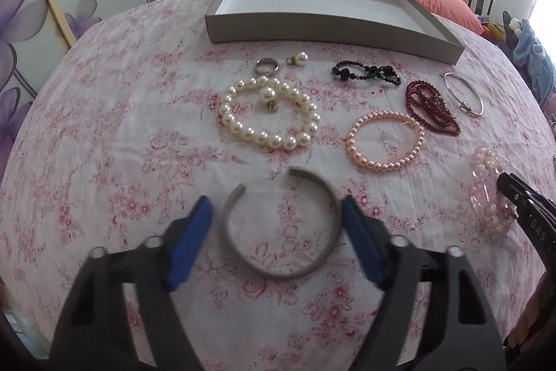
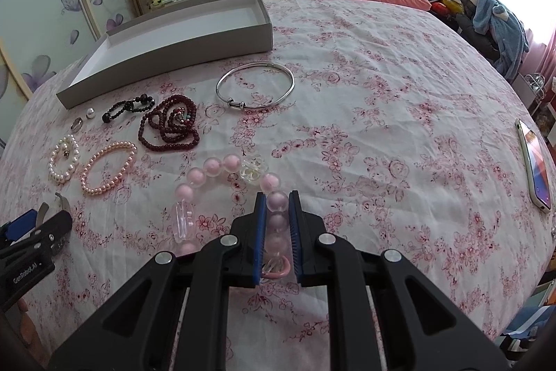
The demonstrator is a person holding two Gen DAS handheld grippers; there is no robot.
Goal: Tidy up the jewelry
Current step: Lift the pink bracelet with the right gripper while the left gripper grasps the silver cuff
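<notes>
Blue pads of the left gripper [image 1: 276, 232] stand spread either side of a grey open metal cuff bangle [image 1: 281, 228] lying near on the floral bedsheet [image 1: 104, 145], not yet pressing it. Stiff and slick (likely springy at its gap), it wants gripping across the band. Far right, the right gripper [image 2: 276, 221] pinches a pink-and-clear chunky bead bracelet [image 2: 212, 176]; the empty grey cardboard tray [image 1: 312, 30] waits beyond.
</notes>
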